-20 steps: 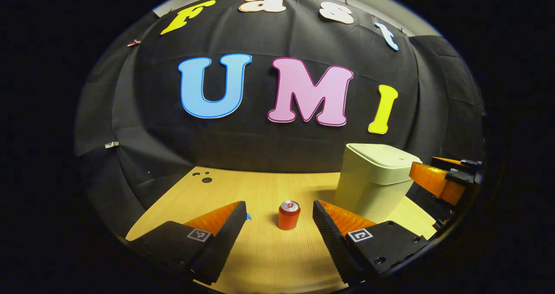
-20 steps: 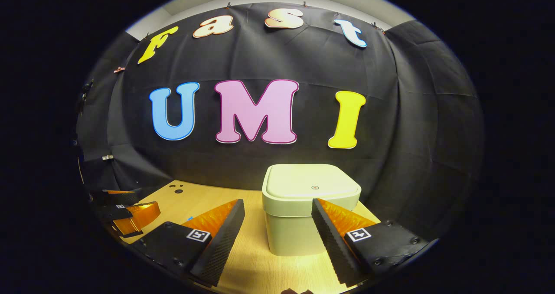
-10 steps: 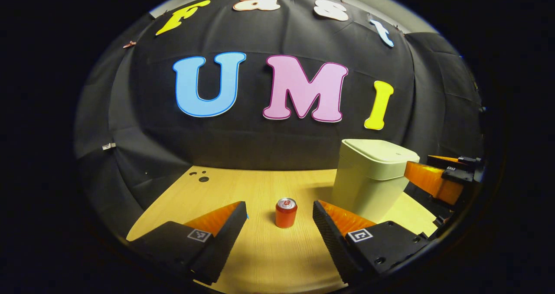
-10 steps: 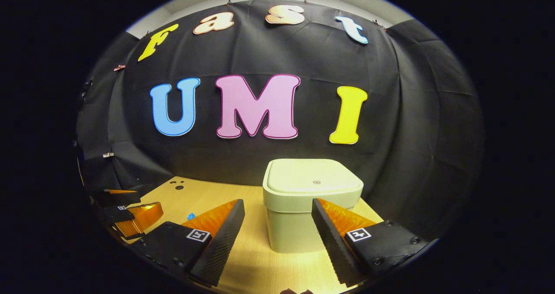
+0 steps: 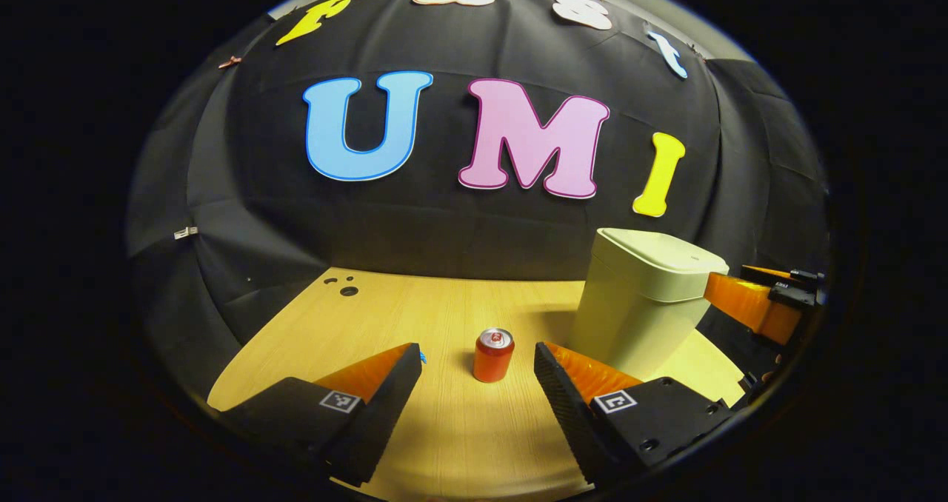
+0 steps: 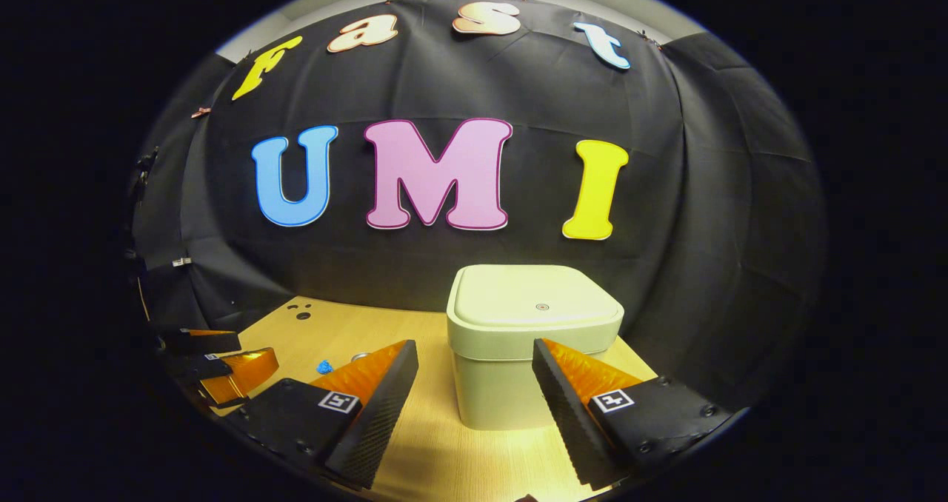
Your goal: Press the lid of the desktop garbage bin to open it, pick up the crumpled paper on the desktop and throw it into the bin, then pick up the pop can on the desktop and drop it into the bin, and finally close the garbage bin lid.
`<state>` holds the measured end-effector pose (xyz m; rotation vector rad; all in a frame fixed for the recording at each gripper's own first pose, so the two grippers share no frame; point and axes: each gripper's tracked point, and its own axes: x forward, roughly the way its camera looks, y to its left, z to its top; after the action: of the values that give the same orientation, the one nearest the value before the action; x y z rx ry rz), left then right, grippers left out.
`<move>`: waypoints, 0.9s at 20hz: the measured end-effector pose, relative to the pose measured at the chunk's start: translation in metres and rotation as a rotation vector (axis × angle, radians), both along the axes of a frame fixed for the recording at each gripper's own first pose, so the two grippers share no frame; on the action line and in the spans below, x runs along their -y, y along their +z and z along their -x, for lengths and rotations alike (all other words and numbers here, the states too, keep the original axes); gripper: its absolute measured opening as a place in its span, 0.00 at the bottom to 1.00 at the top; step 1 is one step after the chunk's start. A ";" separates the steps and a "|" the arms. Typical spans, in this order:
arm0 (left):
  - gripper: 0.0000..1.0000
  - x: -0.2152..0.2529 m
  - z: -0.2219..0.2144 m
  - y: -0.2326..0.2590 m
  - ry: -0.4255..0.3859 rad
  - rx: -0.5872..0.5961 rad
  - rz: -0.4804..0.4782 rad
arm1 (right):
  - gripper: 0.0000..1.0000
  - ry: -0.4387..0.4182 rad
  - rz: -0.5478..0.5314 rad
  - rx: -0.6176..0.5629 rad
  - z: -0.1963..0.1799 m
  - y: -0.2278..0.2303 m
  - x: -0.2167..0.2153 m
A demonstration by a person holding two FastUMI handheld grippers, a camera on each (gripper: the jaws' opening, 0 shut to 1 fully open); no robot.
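Fingers of both the left gripper [image 5: 478,372] and right gripper [image 6: 474,372] spread wide, empty. Right finger [image 5: 574,383] hides the bin [image 5: 641,295] base beside the pop can [image 5: 493,354].

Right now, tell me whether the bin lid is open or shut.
Shut: the lid lies flat and flush on the bin, with no gap.

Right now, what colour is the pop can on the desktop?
The pop can is orange-red with a silver top, seen best in the left gripper view.
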<state>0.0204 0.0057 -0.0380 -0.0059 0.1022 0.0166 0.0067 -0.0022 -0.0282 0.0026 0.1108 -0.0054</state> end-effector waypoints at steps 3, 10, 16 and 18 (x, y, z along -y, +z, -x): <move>0.98 -0.003 -0.004 0.004 0.009 0.012 -0.010 | 0.95 0.004 0.018 0.012 -0.003 0.003 -0.004; 0.98 -0.011 -0.012 0.004 0.014 0.014 -0.017 | 0.51 0.030 0.042 0.061 -0.009 0.024 -0.014; 0.98 -0.014 -0.015 -0.001 0.013 -0.007 0.001 | 0.14 0.037 0.044 0.039 -0.012 0.021 -0.016; 0.98 -0.014 -0.017 -0.002 0.009 -0.013 0.002 | 0.10 0.049 0.040 0.043 -0.012 0.023 -0.019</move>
<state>0.0373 0.0199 -0.0401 -0.0085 0.1151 0.0258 0.0188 0.0170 -0.0048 -0.0399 0.0674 0.0410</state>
